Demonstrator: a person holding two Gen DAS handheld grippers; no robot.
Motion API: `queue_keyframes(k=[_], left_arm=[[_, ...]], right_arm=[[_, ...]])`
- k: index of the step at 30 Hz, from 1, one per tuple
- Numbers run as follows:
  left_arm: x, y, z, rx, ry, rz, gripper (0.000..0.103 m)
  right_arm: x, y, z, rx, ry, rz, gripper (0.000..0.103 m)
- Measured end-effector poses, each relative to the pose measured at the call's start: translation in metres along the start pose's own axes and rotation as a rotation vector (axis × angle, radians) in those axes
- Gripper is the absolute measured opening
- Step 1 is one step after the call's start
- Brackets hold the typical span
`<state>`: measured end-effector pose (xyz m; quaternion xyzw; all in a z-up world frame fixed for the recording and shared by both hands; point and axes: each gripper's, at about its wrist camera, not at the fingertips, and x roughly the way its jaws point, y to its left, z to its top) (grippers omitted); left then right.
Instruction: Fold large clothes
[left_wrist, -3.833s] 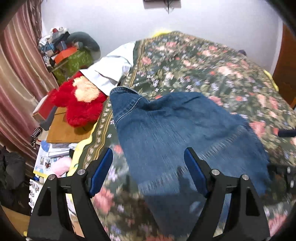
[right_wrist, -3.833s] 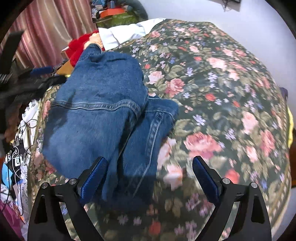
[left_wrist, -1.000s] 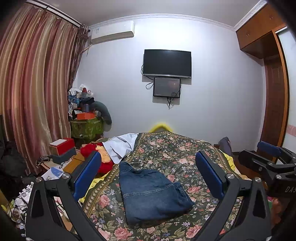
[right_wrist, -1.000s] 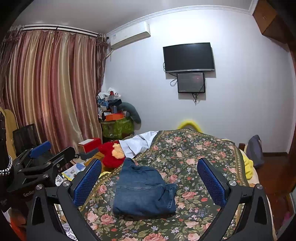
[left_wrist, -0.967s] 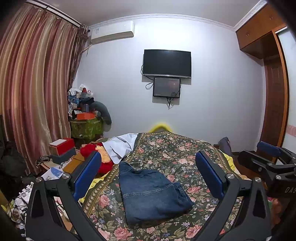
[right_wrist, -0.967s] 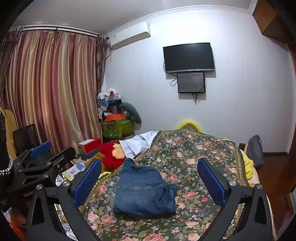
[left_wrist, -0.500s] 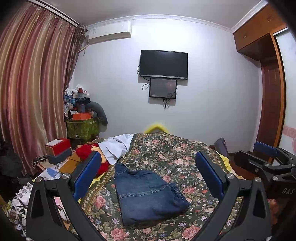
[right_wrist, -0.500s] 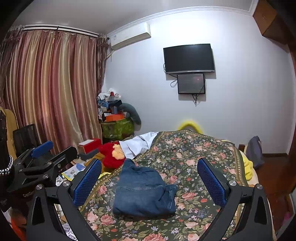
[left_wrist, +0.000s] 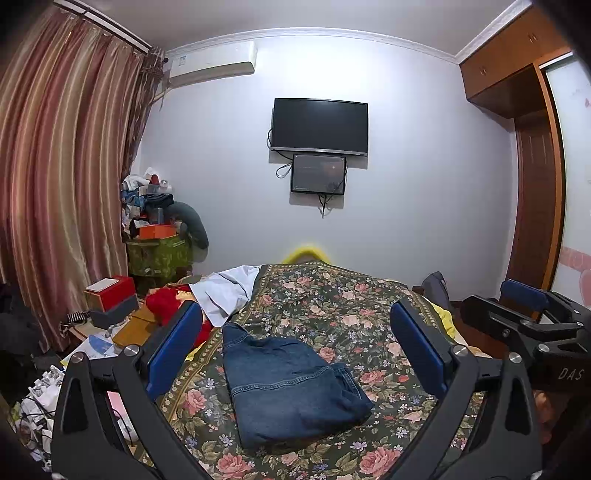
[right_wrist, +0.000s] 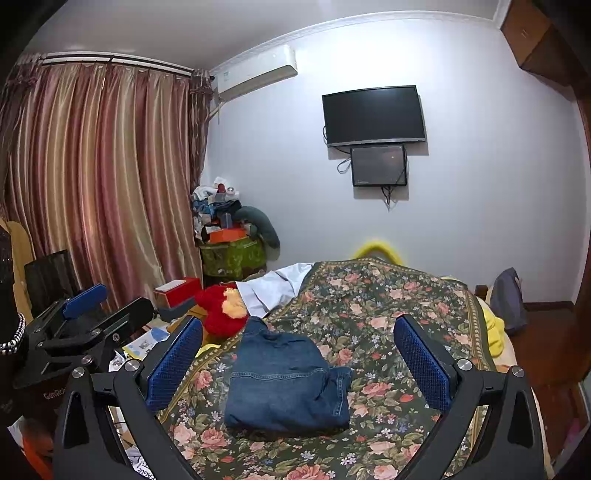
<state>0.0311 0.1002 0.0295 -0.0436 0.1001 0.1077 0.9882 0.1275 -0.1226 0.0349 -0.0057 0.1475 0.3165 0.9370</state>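
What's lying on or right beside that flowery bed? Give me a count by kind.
Folded denim garment: 1
White cloth at the bed's far left corner: 1
Red plush toy beside the bed: 1
Floral bedspread: 1
Total: 4

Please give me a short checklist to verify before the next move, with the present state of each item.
1. Jeans folded into a compact stack: ok.
2. Jeans lying fully on the floral bedspread, not hanging over its edge: ok.
3. Left gripper open, holding nothing: ok.
4. Right gripper open, holding nothing: ok.
5. Both grippers clear of the jeans: ok.
6. Folded edges aligned: not ok, a layer sticks out on the right.
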Motion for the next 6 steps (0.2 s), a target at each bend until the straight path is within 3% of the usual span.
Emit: queue_keyframes(k=[6], left_arm=[[0.0002,-0.0016,0.0008,0.005,0.009,-0.009,0.102]], right_arm=[[-0.0003,0.0001,-0.0004,0.006,0.001,-0.002,0.103]])
